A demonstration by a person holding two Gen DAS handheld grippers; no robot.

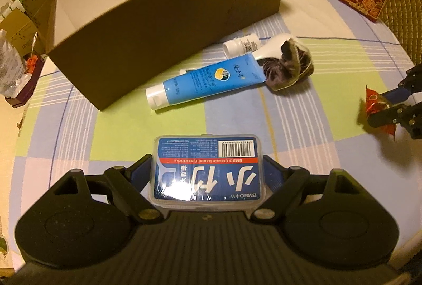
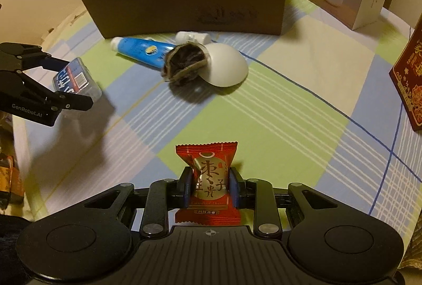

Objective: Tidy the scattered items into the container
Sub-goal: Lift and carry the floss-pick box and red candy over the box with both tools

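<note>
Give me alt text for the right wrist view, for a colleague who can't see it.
The right gripper is shut on a red and gold foil candy packet above a checked tablecloth. Beyond lie a blue tube, dark fabric scrunchie, white dome-shaped object and brown cardboard box; the left gripper holds a clear floss-pick case.

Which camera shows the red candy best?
The right wrist view: the red candy wrapper sits front-on, pinched in the right gripper, print readable. The left wrist view shows it only small, blurred, near the right edge.
</note>
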